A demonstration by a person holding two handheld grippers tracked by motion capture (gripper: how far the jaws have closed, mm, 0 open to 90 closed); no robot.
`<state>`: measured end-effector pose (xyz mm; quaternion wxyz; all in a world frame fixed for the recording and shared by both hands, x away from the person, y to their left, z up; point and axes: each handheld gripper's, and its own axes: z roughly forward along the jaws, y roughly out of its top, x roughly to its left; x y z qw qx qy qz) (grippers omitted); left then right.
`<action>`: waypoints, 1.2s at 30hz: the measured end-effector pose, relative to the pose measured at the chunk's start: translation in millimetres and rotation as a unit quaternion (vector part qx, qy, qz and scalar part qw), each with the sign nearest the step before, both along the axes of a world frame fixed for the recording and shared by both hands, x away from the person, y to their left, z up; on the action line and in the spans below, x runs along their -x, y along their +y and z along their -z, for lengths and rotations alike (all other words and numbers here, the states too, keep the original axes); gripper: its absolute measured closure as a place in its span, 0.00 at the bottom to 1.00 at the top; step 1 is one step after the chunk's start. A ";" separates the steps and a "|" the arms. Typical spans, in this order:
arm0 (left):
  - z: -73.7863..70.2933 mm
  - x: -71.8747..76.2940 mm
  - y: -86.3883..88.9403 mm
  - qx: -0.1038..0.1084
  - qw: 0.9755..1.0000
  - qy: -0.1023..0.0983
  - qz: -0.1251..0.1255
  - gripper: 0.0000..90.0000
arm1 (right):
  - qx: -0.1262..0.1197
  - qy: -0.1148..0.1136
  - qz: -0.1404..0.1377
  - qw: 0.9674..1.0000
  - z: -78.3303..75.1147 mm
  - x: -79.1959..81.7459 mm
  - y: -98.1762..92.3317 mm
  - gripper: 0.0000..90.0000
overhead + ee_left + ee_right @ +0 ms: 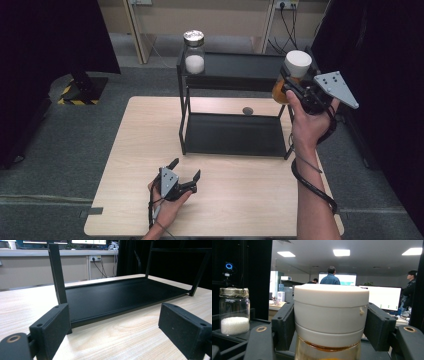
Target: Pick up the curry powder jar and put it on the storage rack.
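**Two jars, one on the rack and one in the air**

Widest of all is the pale wooden table (pixel 240 200), and on its far half stands a black two-tier metal rack (pixel 232 135), both tiers open to the near side so jars can be set in from the front. At the far left corner of the top tier sits a glass jar of white grains (pixel 194 52) under a shiny metal lid, tucked into the corner, which leaves the rest of that tier free.

At the rack's far right end, the right gripper (pixel 295 85) is raised level with the top tier and clamps the white-lidded jar (pixel 295 70) by its lid. The right gripper view shows both pads pressed to the lid's sides, with amber contents hanging below; gripping the lid probably keeps the jar upright and its base free for setting down.

Near the front edge, the left gripper (pixel 186 172) rests low over the table, jaws wide apart and holding nothing, pointed at the rack's lower tier.

No label or brand is readable on either jar.
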<state>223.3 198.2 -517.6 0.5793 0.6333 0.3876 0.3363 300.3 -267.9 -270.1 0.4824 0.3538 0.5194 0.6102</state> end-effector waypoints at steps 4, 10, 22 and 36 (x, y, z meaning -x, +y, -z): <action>0.1 0.1 0.0 0.000 1.000 0.000 0.000 0.11 | -0.001 -0.001 0.000 1.000 -2.4 -1.7 0.3 0.38; 0.2 0.1 0.0 0.001 1.000 0.000 0.000 0.11 | -0.002 -0.001 0.001 1.000 -6.5 -5.1 0.8 0.38; 0.1 -0.1 0.1 0.001 1.000 0.000 0.000 0.11 | -0.005 0.000 0.003 1.000 -16.2 -13.8 3.1 0.38; 0.3 -0.1 0.1 0.000 1.000 -0.001 0.001 0.11 | -0.011 0.009 0.011 1.000 -28.0 -29.2 2.2 0.38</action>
